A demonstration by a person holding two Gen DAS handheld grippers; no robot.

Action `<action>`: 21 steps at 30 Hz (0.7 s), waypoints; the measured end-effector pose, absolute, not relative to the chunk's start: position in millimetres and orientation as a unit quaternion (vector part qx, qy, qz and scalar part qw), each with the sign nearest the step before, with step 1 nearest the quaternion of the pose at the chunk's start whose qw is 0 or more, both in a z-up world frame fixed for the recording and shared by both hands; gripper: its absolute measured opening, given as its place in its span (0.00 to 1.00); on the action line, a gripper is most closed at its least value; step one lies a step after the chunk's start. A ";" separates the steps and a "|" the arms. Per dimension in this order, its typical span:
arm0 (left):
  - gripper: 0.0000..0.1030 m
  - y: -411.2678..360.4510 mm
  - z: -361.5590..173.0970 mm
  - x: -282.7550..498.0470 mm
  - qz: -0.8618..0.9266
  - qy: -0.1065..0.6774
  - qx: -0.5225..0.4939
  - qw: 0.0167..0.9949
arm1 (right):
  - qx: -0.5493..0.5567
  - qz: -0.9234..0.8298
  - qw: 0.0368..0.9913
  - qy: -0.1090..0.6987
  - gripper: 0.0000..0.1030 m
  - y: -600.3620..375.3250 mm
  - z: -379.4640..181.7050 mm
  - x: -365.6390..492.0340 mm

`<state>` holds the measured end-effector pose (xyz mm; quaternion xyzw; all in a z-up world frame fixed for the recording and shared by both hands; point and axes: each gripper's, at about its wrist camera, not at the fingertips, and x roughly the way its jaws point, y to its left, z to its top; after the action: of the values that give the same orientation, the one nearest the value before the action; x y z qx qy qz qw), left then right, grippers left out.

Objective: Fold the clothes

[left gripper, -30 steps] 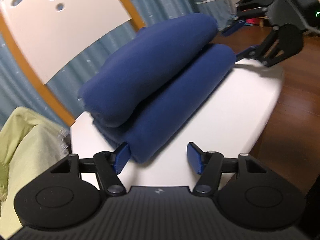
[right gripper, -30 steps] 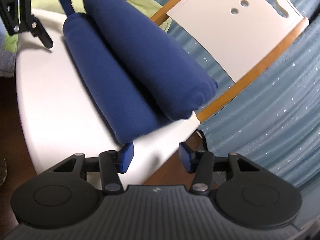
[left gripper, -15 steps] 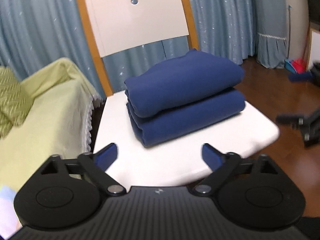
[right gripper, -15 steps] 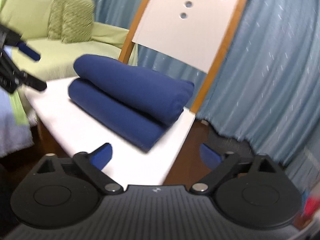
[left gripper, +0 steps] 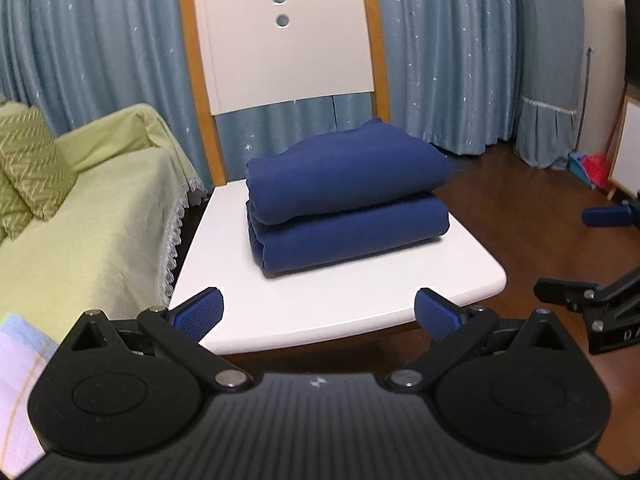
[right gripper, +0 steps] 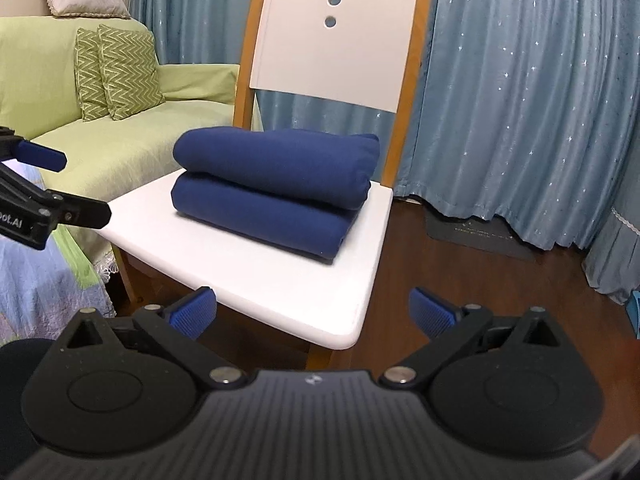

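Green sofa (left gripper: 100, 216) at left; navy folded garment (left gripper: 344, 196) sits mid-frame on the white chair seat (left gripper: 320, 312). Left gripper (left gripper: 318, 314) and right gripper (right gripper: 312, 312) have just opened, fingers spread wide with nothing between them, both now back from the bundle. Fold looks finished.

A dark blue garment (left gripper: 346, 196) is being shown folded into a thick, compact bundle of two stacked layers, with the upper layer lying slightly askew on the lower. It is lying flat on the white seat of a chair (left gripper: 328, 300), toward the backrest. Its rounded fold edges are being presented to the left wrist view; its cloth is seen smooth and plain.
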<state>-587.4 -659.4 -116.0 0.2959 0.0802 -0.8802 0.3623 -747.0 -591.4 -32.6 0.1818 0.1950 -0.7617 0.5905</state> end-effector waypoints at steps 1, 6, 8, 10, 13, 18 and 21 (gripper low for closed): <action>0.99 -660.3 -114.8 -585.8 -0.881 0.088 0.291 0.362 | 0.181 -0.763 0.589 0.195 0.99 -589.4 -31.0 -746.0; 1.00 -662.8 -114.5 -587.5 -0.880 0.088 0.285 0.371 | 0.183 -0.763 0.588 0.197 0.99 -584.1 -29.2 -743.3; 1.00 -662.3 -115.5 -587.8 -0.880 0.086 0.285 0.371 | 0.183 -0.763 0.587 0.197 0.99 -583.0 -28.4 -741.4; 1.00 -662.0 -116.9 -587.7 -0.881 0.086 0.285 0.368 | 0.183 -0.765 0.586 0.197 0.99 -583.1 -27.5 -740.3; 1.00 -662.4 -119.2 -586.9 -0.880 0.091 0.287 0.367 | 0.182 -0.768 0.582 0.196 0.99 -583.7 -27.0 -738.6; 1.00 -664.7 -122.0 -586.3 -0.878 0.096 0.288 0.369 | 0.191 -0.770 0.578 0.190 0.99 -591.0 -26.6 -738.5; 1.00 -666.7 -122.9 -586.3 -0.877 0.101 0.288 0.371 | 0.196 -0.770 0.578 0.187 0.99 -594.2 -26.3 -737.6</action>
<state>-586.3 -666.7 -122.9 0.2882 0.1010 -0.8772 0.3706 -737.6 -594.2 -26.3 0.1964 0.1865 -0.7697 0.5780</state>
